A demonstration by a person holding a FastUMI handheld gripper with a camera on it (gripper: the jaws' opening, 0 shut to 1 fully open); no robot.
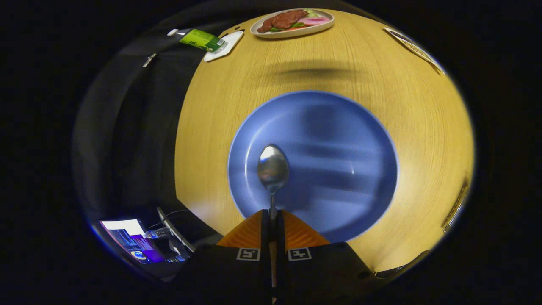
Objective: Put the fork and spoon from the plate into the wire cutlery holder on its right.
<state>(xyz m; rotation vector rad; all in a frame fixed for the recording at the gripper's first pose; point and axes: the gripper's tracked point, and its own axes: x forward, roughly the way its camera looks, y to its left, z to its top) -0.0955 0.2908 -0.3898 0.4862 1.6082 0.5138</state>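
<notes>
Spoon (273, 169) clamped by its handle in the gripper (273, 217), whose fingers are drawn narrow and press on the handle from both sides; the bowl of the spoon projects forward, just ahead of the fingertips and over the blue plate (364, 127). The plate's surface looks streaked and blurred, so whether the spoon is clear of it or touching cannot be told with certainty, though it appears lifted. No fork is evident on the plate's visible surface, and the blur leaves this open. The step in hand, by judgement, is the carry to the wire holder; doing it well calls for a steady pinch so that the thin handle does not pivot between the fingers, a lift high enough to pass the plate's raised rim, and a turn that brings the spoon upright before it enters the wires. The wooden table (423, 106) offers bare room beyond the plate and to its right. Its curved edge runs close along the plate's left, with a dark drop beyond and a lit screen (127, 239) below, so travel is safer rightward. A dish of food (292, 21) and a green packet (201, 39) lie well apart at the far side.
</notes>
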